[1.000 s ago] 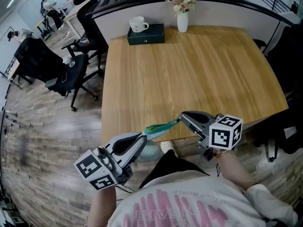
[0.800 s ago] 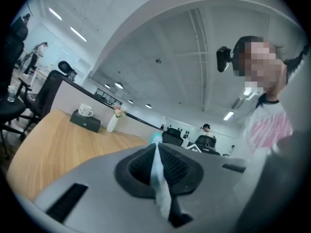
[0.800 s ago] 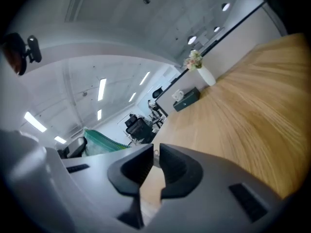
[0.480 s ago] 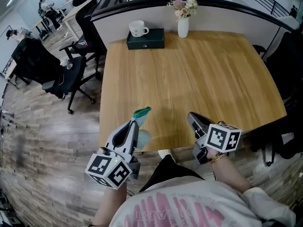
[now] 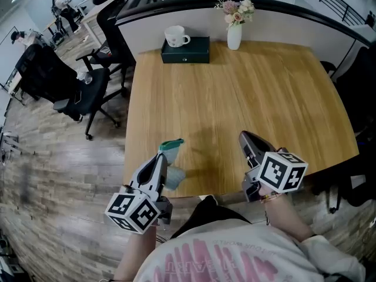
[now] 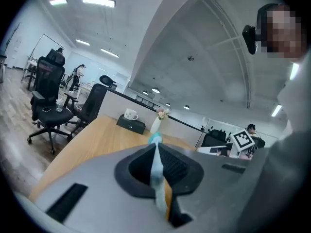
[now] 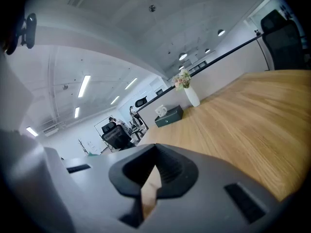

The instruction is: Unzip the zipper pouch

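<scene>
1. The left tongs (image 5: 163,157) are clamped on the teal zipper pouch (image 5: 171,144), with a thin fold of fabric pinched between the pads; the pouch sits at the worktop (image 5: 235,93) edge farthest from the flower vase (image 5: 234,37), to the left.
2. The right tongs (image 5: 245,138) are pressed together with nothing between them; they are well apart from the pouch, also at the edge far from the vase.
3. No view shows the zipper pull; it probably has to be found first, perhaps by laying the pouch flat.
4. The right tongs should then part and nip the pull alone, not the fabric.
5. Draw along the zipper line, away from the left clamp, so the pouch stays taut; a slack left grip risks slipping.
</scene>
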The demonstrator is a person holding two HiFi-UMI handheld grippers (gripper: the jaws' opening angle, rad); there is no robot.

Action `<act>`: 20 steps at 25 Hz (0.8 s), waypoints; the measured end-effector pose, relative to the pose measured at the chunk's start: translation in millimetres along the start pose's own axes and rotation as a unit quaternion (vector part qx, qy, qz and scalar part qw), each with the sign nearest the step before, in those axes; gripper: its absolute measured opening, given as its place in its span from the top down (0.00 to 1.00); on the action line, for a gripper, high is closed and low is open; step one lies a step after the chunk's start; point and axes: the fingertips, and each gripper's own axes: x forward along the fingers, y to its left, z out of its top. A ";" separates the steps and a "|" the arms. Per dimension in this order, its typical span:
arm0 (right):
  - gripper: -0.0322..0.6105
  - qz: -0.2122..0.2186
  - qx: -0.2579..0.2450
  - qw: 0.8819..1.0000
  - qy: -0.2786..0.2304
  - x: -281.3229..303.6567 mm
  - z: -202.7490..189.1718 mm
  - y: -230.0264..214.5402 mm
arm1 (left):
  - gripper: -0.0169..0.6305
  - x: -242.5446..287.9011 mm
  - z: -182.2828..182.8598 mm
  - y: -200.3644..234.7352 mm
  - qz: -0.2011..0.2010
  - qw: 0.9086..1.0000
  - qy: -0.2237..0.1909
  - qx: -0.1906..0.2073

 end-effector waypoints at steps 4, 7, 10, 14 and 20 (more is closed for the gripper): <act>0.95 -0.001 -0.001 1.000 0.004 12.0 3.7 -7.2 | 0.96 13.2 6.7 5.6 -0.002 1.000 0.000 0.003; 0.95 -0.004 -0.005 1.000 0.014 22.0 3.0 -12.6 | 0.96 23.4 7.4 10.1 -0.002 1.000 0.004 -0.001; 0.95 -0.004 -0.008 1.000 0.021 32.5 7.3 -15.4 | 0.96 34.8 11.9 13.4 -0.004 1.000 0.008 -0.001; 0.95 -0.002 -0.009 1.000 0.021 43.5 14.1 -16.7 | 0.96 45.9 19.9 17.7 -0.006 1.000 0.007 0.001; 0.95 -0.002 -0.010 0.999 0.031 52.2 17.2 -19.1 | 0.96 58.0 28.0 22.5 -0.007 1.000 0.009 0.003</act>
